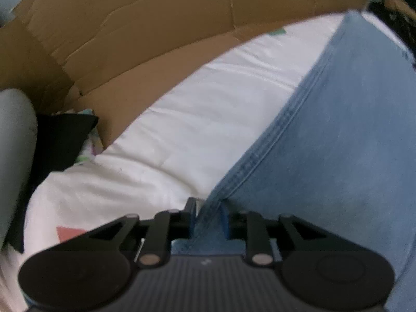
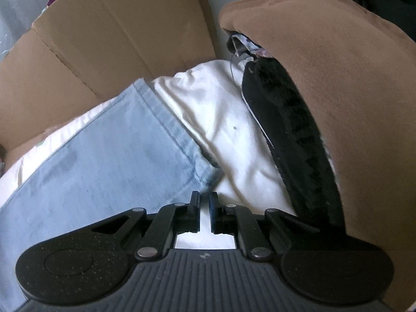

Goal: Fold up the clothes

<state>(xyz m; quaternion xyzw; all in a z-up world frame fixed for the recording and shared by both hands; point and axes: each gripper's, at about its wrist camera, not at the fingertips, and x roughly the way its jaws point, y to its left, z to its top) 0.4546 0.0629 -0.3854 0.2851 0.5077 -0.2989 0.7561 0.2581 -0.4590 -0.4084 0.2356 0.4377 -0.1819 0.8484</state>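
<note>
Light blue jeans (image 1: 338, 135) lie across a white quilt (image 1: 197, 119). My left gripper (image 1: 208, 215) is shut on the seamed edge of the jeans, which runs up and right from its fingers. In the right wrist view the jeans (image 2: 104, 161) lie to the left with a hem corner just in front of my right gripper (image 2: 204, 208). That gripper's fingers stand nearly together with a thin gap and hold nothing, just above the quilt (image 2: 228, 135).
A brown cardboard sheet (image 1: 145, 33) stands behind the quilt, also in the right wrist view (image 2: 98, 52). A brown garment (image 2: 351, 91) over a black fuzzy one (image 2: 293, 119) lies at the right. A black item (image 1: 62, 140) and a grey shape (image 1: 13, 156) are at the left.
</note>
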